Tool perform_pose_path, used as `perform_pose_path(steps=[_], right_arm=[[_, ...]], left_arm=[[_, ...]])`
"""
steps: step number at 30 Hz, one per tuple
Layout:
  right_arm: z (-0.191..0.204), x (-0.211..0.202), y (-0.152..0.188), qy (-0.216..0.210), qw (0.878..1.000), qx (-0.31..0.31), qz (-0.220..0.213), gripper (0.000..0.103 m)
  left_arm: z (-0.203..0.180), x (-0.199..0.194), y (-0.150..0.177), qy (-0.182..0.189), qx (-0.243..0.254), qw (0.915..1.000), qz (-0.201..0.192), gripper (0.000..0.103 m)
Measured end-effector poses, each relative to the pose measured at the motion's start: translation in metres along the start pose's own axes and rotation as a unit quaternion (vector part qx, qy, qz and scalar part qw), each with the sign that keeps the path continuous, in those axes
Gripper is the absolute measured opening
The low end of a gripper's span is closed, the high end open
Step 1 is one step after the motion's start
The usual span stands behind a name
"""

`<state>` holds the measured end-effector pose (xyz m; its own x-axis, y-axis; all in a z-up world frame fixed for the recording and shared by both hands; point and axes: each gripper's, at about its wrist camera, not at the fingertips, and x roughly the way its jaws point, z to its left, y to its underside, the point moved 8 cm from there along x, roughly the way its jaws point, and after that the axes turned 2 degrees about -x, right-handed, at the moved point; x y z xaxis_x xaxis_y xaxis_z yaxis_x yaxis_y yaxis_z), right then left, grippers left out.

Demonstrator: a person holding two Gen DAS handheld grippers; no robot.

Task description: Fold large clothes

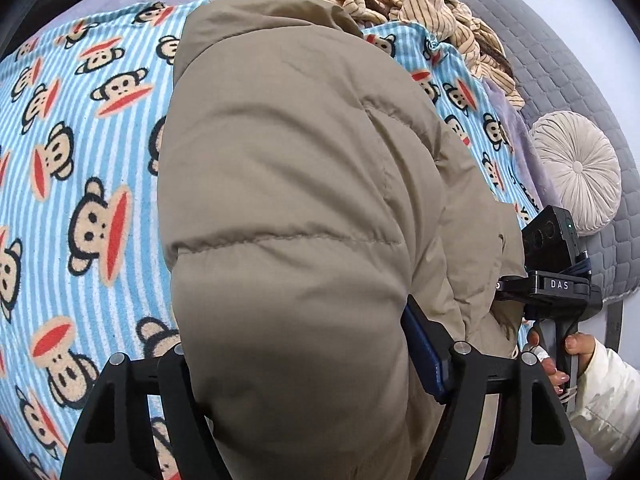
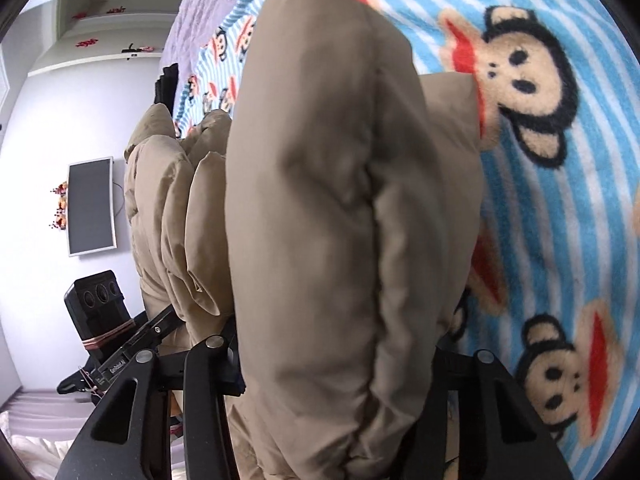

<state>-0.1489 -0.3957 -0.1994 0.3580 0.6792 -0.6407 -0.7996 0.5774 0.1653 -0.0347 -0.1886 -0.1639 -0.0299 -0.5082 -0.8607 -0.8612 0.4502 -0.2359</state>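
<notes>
Tan quilted fabric fills both wrist views: a puffy jacket (image 1: 288, 200) lies on the bed over a blue-striped monkey-print blanket (image 1: 80, 152). In the left wrist view its long axis runs from 6 o'clock at the camera up to 12 o'clock, where the far end narrows toward a heap of beige striped clothing (image 1: 420, 4). The left claw (image 1: 296, 364) pinches a thick padded fold of the jacket, its blue-padded fingers (image 1: 424, 352) pressed against the bulge. At 3 o'clock a hand (image 1: 560, 364) in a pale sleeve holds the other tool, with a round pleated cushion (image 1: 576, 172) beyond it.

In the right wrist view the right claw (image 2: 332, 364) pinches a second padded roll of the jacket (image 2: 340, 200), which stands from 6 to 12 o'clock; more bunched folds sit at 9 o'clock, beside the left tool's black body (image 2: 100, 304).
</notes>
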Motion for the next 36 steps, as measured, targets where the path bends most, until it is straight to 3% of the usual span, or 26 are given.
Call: perform_pose_path(steps=[9, 13, 22, 28, 31, 36], right_arm=[[0.061, 0.041, 0.006, -0.001, 0.999, -0.014, -0.037, 0.05], [0.099, 0.077, 0.007, -0.008, 0.999, -0.026, -0.044, 0.05], [0.17, 0.169, -0.019, -0.033, 0.998, -0.061, -0.011, 0.05], [0.177, 0.212, -0.029, -0.014, 0.996, -0.089, 0.003, 0.05], [0.167, 0.213, -0.037, 0.011, 0.996, -0.093, 0.007, 0.05], [0.156, 0.224, -0.027, 0.062, 0.996, -0.071, 0.004, 0.062]], left_arm=[[0.075, -0.058, -0.017, 0.004, 0.005, 0.9999, -0.015, 0.076], [0.124, -0.087, -0.031, -0.021, -0.004, 0.9994, -0.029, 0.076], [0.231, -0.122, -0.068, -0.066, -0.053, 0.9939, -0.071, 0.076], [0.281, -0.106, -0.075, -0.093, -0.078, 0.9895, -0.078, 0.079], [0.292, -0.096, -0.072, -0.1, -0.086, 0.988, -0.08, 0.085], [0.295, -0.094, -0.068, -0.104, -0.079, 0.9878, -0.084, 0.085]])
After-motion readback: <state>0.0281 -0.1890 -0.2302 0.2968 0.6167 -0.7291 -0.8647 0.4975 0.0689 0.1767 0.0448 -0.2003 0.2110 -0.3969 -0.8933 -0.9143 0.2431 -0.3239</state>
